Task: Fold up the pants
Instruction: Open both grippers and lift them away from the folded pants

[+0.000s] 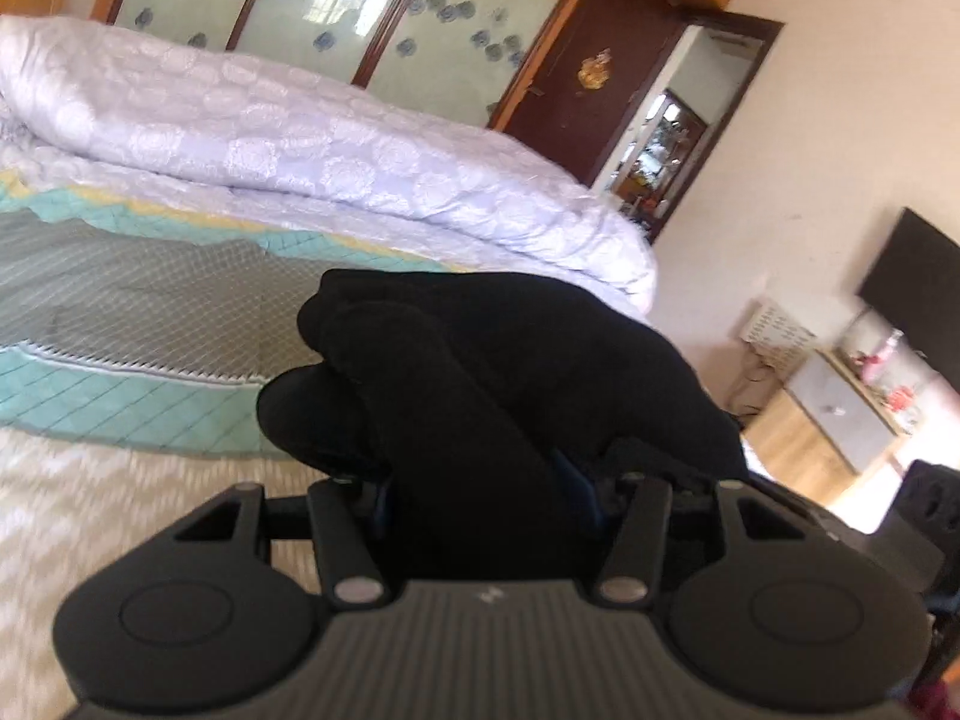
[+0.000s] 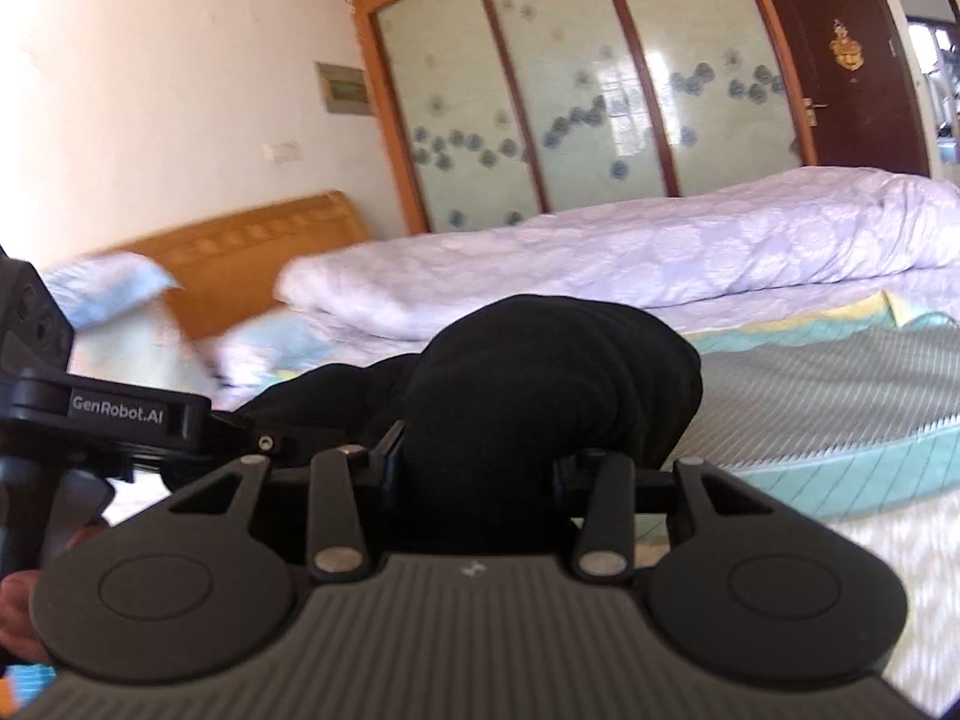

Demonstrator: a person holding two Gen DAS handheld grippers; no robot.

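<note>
Bunching thickly, the black pants (image 1: 480,372) are pinched by the left gripper (image 1: 489,486) and the right gripper (image 2: 474,468), lifted above the bed (image 2: 840,396).

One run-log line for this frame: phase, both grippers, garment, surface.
phase: lifting | left gripper: shut on black pants | right gripper: shut on black pants | pants: bunched, raised above bed | folded quilt behind

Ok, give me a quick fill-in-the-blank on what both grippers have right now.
The left gripper is shut on a bunch of ____ fabric.
The right gripper grips the same black pants, which it holds above the ____.
Behind the bed lies a rolled pale ____ quilt.

Missing: black; bed; lilac
</note>
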